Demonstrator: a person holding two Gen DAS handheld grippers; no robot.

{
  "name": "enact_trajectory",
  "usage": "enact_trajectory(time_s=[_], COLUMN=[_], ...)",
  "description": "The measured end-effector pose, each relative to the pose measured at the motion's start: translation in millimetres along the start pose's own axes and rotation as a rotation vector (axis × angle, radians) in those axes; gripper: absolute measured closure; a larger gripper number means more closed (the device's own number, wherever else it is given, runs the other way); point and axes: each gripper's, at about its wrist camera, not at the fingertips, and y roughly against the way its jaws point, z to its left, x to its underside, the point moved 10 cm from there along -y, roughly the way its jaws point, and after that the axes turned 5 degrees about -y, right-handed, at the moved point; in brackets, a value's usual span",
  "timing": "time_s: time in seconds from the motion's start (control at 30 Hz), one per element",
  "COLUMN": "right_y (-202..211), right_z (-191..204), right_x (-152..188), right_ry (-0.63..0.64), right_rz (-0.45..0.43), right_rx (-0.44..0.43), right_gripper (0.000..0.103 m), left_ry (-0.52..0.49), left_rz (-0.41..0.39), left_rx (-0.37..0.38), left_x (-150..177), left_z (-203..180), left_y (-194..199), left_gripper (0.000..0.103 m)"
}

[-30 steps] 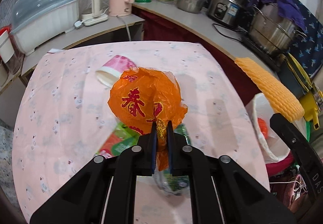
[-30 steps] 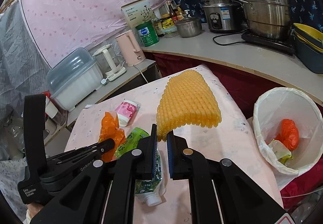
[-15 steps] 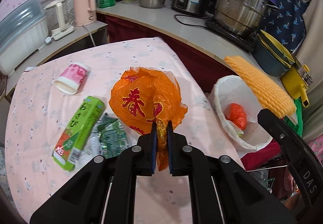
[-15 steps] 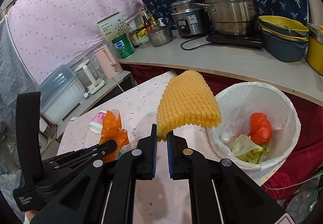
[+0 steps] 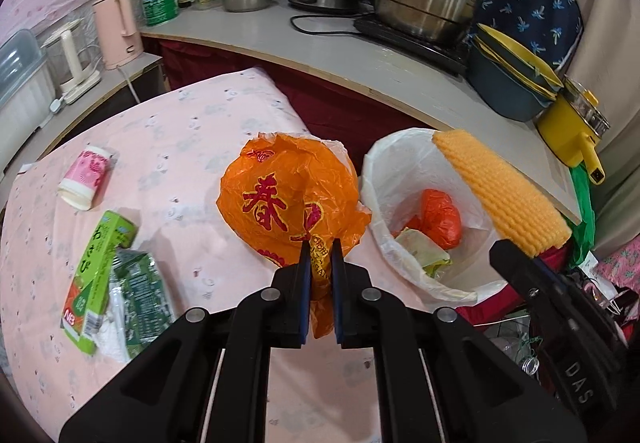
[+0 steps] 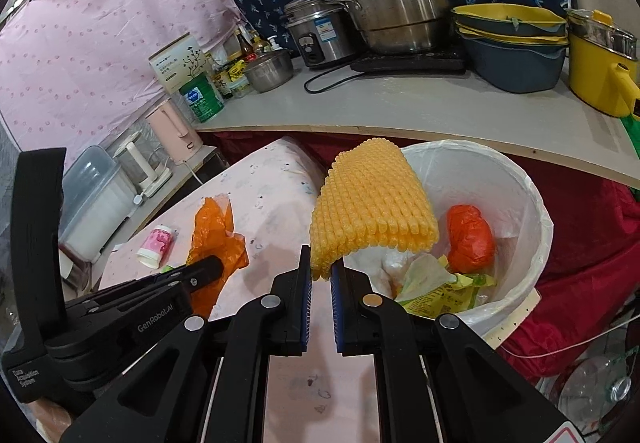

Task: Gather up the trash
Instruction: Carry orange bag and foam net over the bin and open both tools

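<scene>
Bench (image 5: pixel 192 131) draped in pale pink cloth, set in a cramped kitchen corner. Grey counter (image 6: pixel 400 111) behind carries steel pots, rice cooker, stacked basins, yellow pot; pink kettle off to the side. Left gripper (image 5: pixel 321 247) jaws clenched on an orange plastic bag (image 5: pixel 288 199), held above the bench edge. Right gripper (image 6: pixel 321 263) jaws clenched on yellow foam netting (image 6: pixel 372 211), over the white-lined bin (image 6: pixel 536 203). Green box (image 5: pixel 96 275), green packet and pink cup (image 5: pixel 86 179) lie on the cloth.
</scene>
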Motion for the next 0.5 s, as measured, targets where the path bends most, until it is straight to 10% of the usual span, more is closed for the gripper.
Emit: enact_trajectory(time_s=[0.5], right_y=[-21.6], right_z=[-79.5], right_x=[-8.3], right_ry=[-0.092], right_rz=[0.023], right_rx=[0.090], right_gripper=[0.094], left_ry=[-0.123], left_rz=[0.059], left_rx=[0.083], left_x=[-14.5], left_z=[-71.4], left_y=[-51.6], left_gripper=[0.094])
